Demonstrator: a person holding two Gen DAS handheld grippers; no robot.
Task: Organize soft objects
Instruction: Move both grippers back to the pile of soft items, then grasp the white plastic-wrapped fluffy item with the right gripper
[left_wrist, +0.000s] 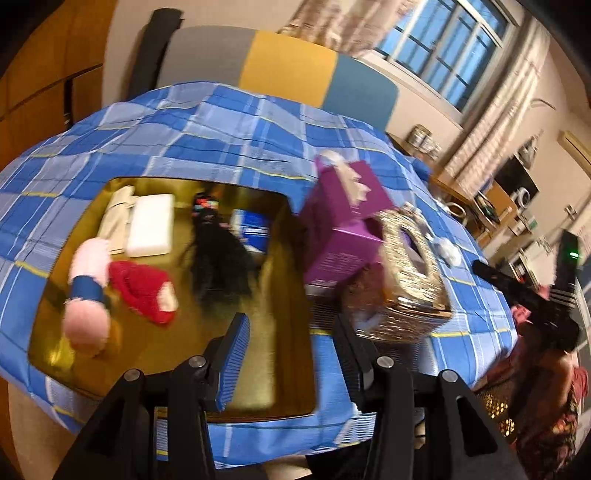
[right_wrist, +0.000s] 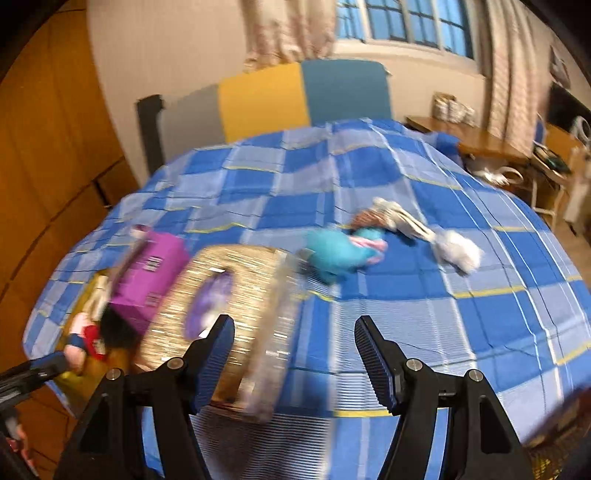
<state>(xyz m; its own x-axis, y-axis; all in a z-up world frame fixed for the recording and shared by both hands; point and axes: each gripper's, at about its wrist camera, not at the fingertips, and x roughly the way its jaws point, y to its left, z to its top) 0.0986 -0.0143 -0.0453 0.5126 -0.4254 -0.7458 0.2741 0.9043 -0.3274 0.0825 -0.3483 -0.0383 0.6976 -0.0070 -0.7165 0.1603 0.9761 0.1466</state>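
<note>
Your left gripper (left_wrist: 291, 354) hangs half-open and empty above the gold tray (left_wrist: 280, 384), while your right gripper (right_wrist: 295, 354), wide and empty, probably aims for the teal toy (right_wrist: 334, 254).

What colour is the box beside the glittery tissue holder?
Purple box, clearest in the left wrist view.

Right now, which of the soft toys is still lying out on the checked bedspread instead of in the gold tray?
The turquoise plush lies on the blue checked bedspread, beside a grey-white rope toy. The pink plush and red piece already lie in the gold tray.
</note>
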